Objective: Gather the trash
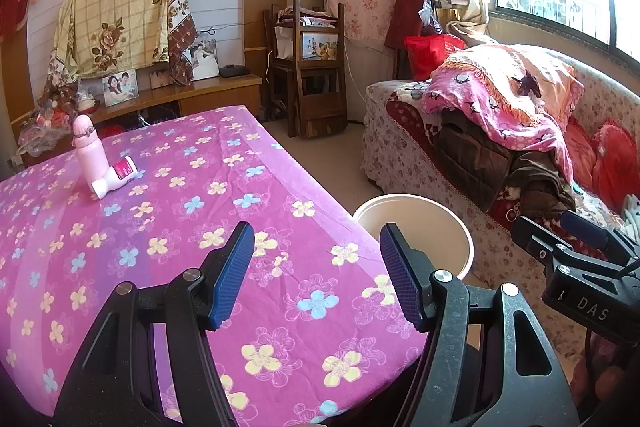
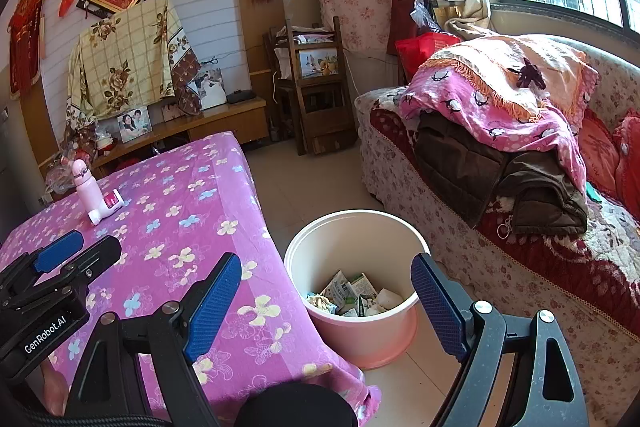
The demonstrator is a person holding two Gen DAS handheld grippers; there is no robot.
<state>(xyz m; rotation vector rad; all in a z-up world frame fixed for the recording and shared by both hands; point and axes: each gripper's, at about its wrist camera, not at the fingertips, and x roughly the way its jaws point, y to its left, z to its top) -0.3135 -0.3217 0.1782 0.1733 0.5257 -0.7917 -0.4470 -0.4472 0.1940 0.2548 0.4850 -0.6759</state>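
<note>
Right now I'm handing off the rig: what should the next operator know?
Left gripper: open, empty, over the table's near edge.
Right gripper: open, empty, above the trash bucket.
The bucket stands on the floor beside the table and already holds crumpled cartons and paper.
No loose trash shows on the tablecloth; only a pink bottle and a white-and-pink container lying against it remain. Check whether those count as trash.

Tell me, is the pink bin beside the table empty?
No, the pink bin holds crumpled cartons and paper scraps at its bottom.
</note>
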